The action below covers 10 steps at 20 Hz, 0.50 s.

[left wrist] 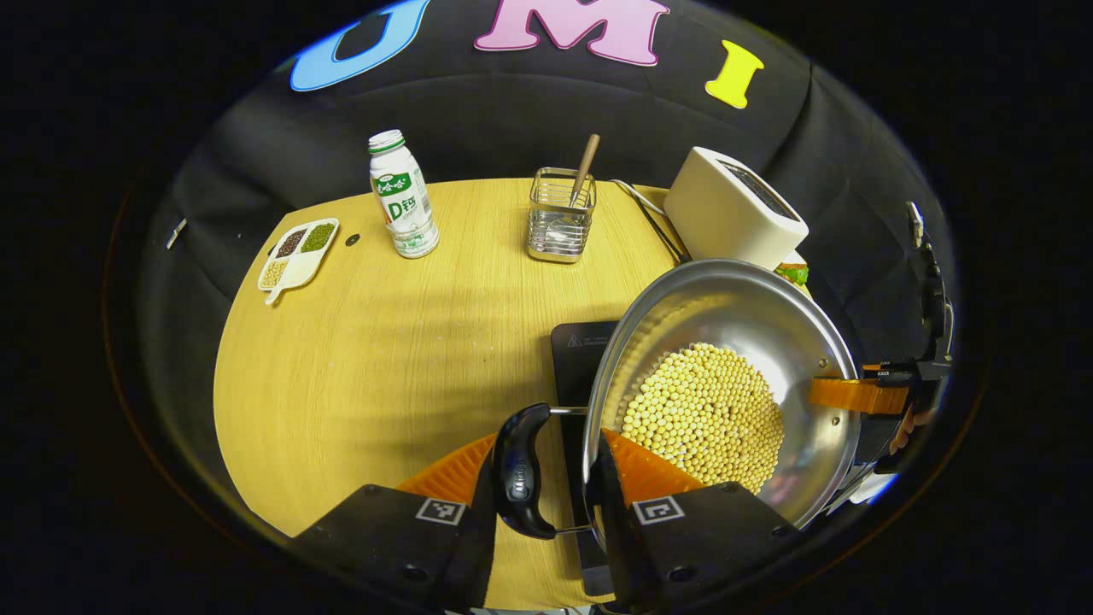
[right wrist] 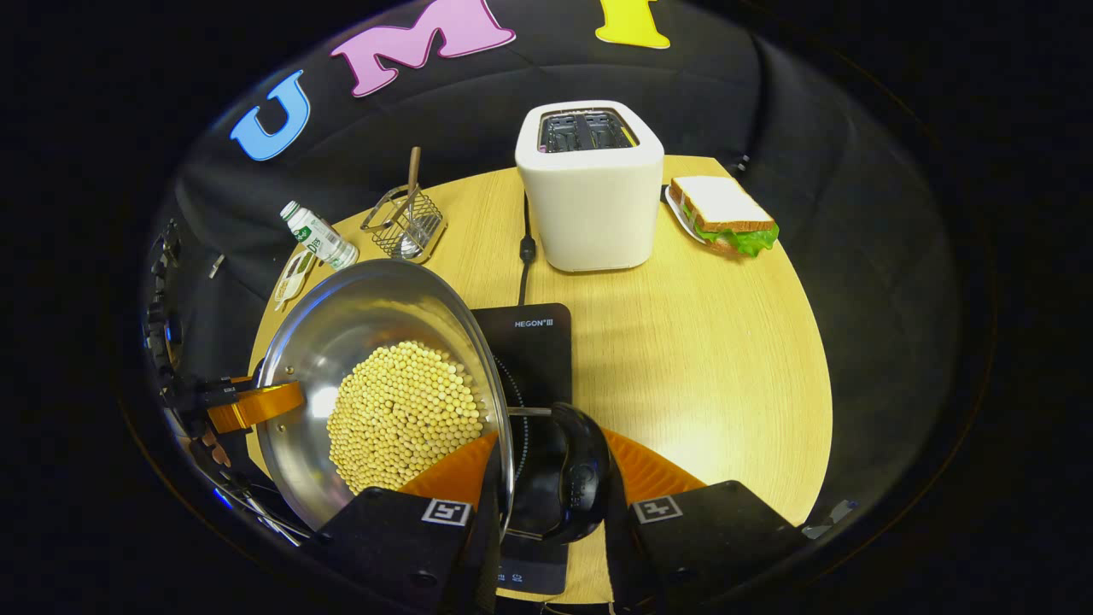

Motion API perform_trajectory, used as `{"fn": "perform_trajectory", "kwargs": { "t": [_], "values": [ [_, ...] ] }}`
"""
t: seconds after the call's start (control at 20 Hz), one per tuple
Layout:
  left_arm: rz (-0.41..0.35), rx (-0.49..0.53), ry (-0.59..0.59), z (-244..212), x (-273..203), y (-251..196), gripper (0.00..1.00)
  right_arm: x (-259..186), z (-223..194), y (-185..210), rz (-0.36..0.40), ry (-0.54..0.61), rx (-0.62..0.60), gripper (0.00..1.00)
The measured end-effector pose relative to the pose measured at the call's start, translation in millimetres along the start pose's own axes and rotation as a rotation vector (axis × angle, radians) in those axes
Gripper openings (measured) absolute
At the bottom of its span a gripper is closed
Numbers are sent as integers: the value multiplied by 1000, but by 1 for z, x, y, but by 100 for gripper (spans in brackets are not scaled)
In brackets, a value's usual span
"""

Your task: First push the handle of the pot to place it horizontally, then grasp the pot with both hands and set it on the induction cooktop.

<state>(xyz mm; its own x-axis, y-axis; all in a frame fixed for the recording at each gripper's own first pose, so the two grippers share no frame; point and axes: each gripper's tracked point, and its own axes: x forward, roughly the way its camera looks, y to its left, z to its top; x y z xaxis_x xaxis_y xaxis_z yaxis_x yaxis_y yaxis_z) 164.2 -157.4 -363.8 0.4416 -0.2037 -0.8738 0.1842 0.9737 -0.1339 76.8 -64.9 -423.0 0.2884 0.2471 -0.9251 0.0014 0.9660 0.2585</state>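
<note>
Going left to right from the left gripper: one divided dish of beans and one bottle lie far ahead to its left, one wire holder with a wooden stick straight ahead, one toaster ahead to its right. One steel pot full of yellow beads sits just right of it, tilted, over one black induction cooktop on the round table. The pot has two black side handles; the near handle stands between this gripper's closed-in fingers. The right gripper likewise clamps the other handle, pot at its left, one sandwich ahead right. The handle-to-handle axis runs from one gripper to the other.
</note>
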Motion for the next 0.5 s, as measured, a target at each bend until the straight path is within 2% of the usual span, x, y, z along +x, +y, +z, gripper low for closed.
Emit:
{"fn": "perform_trajectory", "kwargs": {
  "t": [0.5],
  "values": [
    [0,-27,16,2,23,-4,56,23,5,-11,1,-1,2,54]
  ]
}}
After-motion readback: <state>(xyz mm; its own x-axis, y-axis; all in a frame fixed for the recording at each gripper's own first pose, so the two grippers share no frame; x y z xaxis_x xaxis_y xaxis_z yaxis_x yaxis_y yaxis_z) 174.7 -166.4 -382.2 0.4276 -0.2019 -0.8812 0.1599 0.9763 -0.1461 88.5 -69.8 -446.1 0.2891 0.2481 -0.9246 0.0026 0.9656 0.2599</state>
